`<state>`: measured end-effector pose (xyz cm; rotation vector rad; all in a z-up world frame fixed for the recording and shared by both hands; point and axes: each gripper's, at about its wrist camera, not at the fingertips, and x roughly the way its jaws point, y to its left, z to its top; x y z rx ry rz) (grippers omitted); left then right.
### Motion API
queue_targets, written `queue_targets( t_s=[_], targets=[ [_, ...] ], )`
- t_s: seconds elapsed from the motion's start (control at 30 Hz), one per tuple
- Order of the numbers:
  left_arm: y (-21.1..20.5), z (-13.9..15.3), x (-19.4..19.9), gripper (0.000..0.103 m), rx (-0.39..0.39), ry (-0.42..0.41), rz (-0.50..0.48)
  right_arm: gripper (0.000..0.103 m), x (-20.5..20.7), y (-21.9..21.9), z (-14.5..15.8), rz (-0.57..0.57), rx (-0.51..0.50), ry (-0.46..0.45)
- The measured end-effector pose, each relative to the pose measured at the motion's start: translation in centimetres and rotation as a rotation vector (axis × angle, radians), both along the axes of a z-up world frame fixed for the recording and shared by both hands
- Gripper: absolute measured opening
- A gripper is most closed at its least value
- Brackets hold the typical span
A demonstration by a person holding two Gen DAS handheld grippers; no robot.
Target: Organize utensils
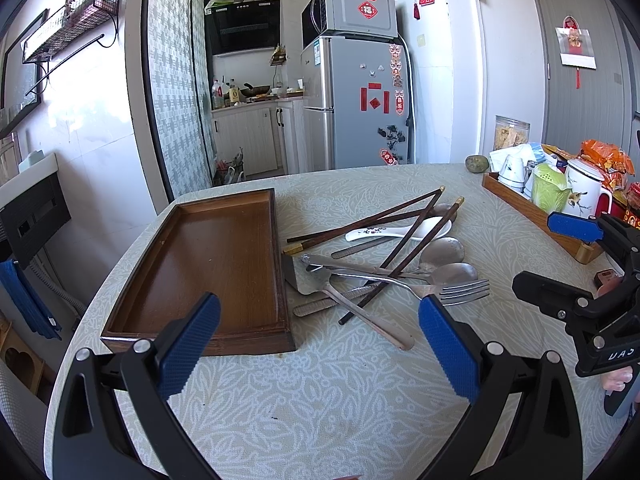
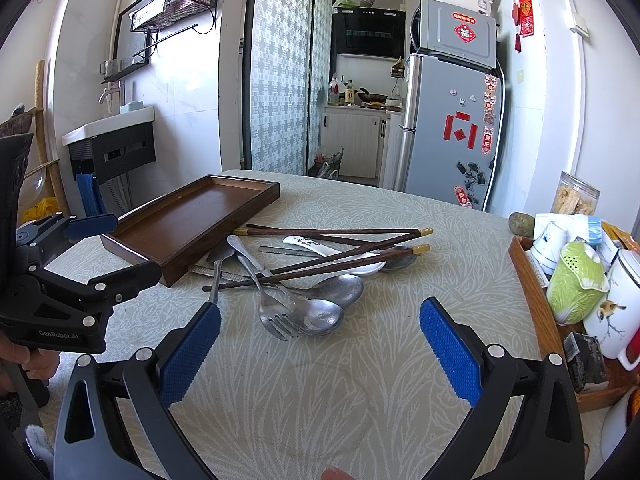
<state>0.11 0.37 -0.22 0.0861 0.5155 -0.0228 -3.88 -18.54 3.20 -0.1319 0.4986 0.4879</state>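
Note:
A pile of utensils lies on the table: dark wooden chopsticks (image 1: 404,222) (image 2: 332,234), a white ceramic spoon (image 1: 400,232) (image 2: 320,249), metal spoons (image 1: 444,250) (image 2: 324,316) and a fork (image 1: 464,290) (image 2: 282,326). An empty brown wooden tray (image 1: 216,264) (image 2: 192,216) sits just left of the pile. My left gripper (image 1: 320,344) is open and empty, near the tray's front corner. My right gripper (image 2: 320,344) is open and empty, in front of the fork and spoons.
A second wooden tray (image 1: 536,216) (image 2: 540,312) at the right holds cups, a green cabbage-shaped pot (image 2: 576,284) and a white mug (image 2: 612,312). A potato (image 1: 477,163) and a snack jar (image 1: 511,132) stand behind it. A fridge (image 1: 356,104) stands beyond the table (image 1: 320,400).

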Motion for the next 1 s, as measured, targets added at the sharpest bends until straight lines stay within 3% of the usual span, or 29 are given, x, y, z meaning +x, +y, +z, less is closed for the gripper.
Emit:
queue_targets(
  t_s=[0.5,0.63,0.7,0.8,0.9,1.0],
  targets=[
    [0.0,-0.3,0.1,0.100,-0.012,-0.005,-0.013,0.100,0.2,-0.3,0.0,-0.011,0.013,0.009],
    [0.3,-0.2,0.1,0.100,-0.070,0.017,-0.060,0.100,-0.2,0.5,0.0,0.028,-0.053,0.024],
    [0.6,-0.1,0.2,0.100,-0.094,0.040,-0.055,0.100,0.4,-0.4,0.3,0.058,0.004,0.068],
    [0.6,0.2,0.1,0.100,-0.055,0.043,-0.051,0.101,1.2,-1.8,0.7,0.063,0.067,0.138],
    [1.0,0.6,0.1,0.100,-0.071,0.042,-0.110,0.100,0.9,-2.5,1.1,0.042,0.039,0.092],
    [0.7,0.6,0.7,0.100,-0.011,0.081,-0.190,0.100,1.5,-3.4,1.5,0.031,0.029,0.084]
  ],
)
